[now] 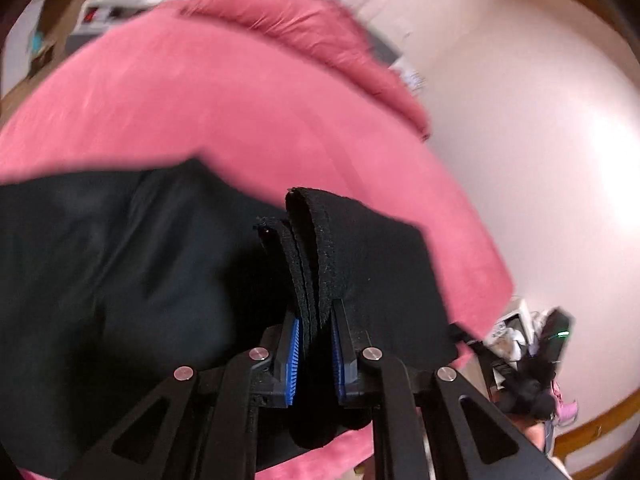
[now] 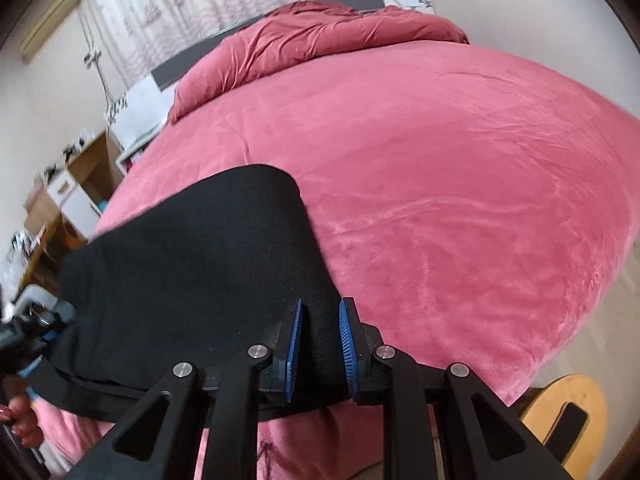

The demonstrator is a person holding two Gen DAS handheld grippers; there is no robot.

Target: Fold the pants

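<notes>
**Desk:** What is the left gripper (image 1: 314,344) doing?

**Photographer:** It is pinching a bunched, doubled-over edge of the black pants (image 1: 120,264) between its blue pads (image 1: 294,354). The fingers are pressing close on several layers of cloth, which are standing up out of the grip. That looks like a hold for carrying one end across.

**Desk:** And the right gripper (image 2: 320,340)?

**Photographer:** Its fingers are standing somewhat apart, with black cloth lying between and beneath them. Whether the pads are actually squeezing it, I cannot tell; a gap is showing on either side.

**Desk:** Where are the pants lying?

**Photographer:** On the near corner of a bed under a pink plush blanket (image 2: 460,200), with the near edge hanging over the side. In the right wrist view they are showing as a flat panel with a rounded far corner, likely already folded once.

**Desk:** Why both ends?

**Photographer:** Probably to keep the layers aligned. A rumpled pink duvet (image 2: 320,36) is sitting well away at the headboard.
</notes>
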